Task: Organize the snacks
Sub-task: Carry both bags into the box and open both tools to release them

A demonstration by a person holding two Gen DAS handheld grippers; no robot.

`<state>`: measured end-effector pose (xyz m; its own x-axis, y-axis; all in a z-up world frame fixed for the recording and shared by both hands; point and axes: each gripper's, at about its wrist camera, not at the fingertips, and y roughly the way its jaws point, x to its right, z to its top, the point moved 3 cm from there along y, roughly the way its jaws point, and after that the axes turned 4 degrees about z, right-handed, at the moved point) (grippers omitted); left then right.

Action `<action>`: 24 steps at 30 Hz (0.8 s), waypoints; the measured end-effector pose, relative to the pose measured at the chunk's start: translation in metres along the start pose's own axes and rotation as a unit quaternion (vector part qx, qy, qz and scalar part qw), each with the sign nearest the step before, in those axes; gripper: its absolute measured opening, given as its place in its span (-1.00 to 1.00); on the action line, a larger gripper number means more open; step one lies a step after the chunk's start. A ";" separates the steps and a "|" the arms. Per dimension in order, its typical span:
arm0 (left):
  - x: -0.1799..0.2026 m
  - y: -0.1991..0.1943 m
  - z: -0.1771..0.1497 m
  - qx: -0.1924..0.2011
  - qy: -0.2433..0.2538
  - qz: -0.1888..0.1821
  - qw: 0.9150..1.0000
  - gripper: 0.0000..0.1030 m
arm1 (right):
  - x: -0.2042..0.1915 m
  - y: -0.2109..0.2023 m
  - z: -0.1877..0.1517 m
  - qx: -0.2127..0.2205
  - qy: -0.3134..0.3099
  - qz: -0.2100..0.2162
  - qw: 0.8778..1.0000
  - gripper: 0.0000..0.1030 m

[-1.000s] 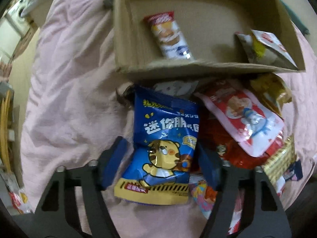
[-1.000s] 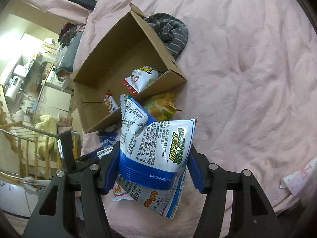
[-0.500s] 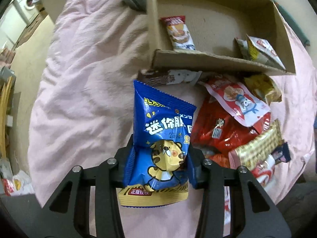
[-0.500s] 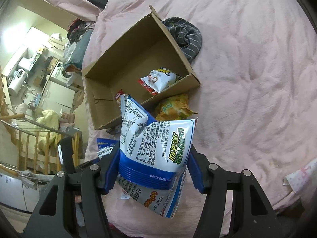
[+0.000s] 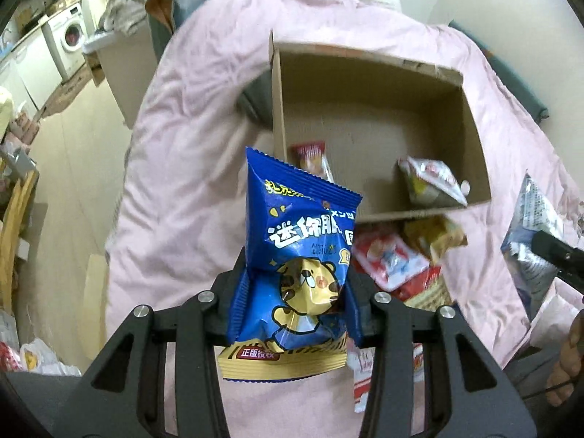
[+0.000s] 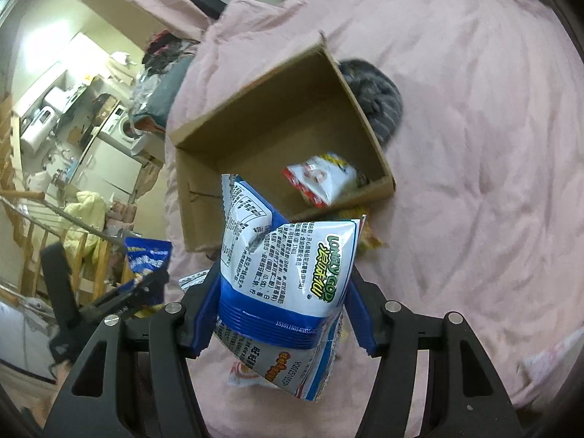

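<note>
Left wrist view: the left tool (image 5: 295,284) is clamped on the blue tiger bag (image 5: 295,255), standing upright, and the cardboard box (image 5: 471,116) sits dead ahead, slightly right. Right tool (image 6: 279,306) grips the white-blue bag (image 6: 288,273), box (image 6: 372,138) ahead too, about equally near I'd say.

A glossy, crinkled plastic film is seen on the blue snack bag (image 5: 297,266) and the white bag (image 6: 288,284). The box (image 5: 368,215) is made of matt brown cardboard; the pink bedcover (image 6: 474,146) is soft, wrinkled cloth.
</note>
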<state>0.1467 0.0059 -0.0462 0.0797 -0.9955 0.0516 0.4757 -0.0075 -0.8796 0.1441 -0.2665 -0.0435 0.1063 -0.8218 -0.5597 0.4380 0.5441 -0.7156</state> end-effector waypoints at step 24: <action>0.045 0.064 0.085 0.028 -0.044 0.060 0.997 -0.23 | -0.017 0.092 0.117 0.046 -0.089 -0.009 0.995 0.23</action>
<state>0.2552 -0.0314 -0.0600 0.2142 -0.9767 -0.0083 0.5060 0.1182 -0.8544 0.2867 -0.2218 -0.0512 0.2497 -0.8532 -0.4579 0.5207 0.5171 -0.6794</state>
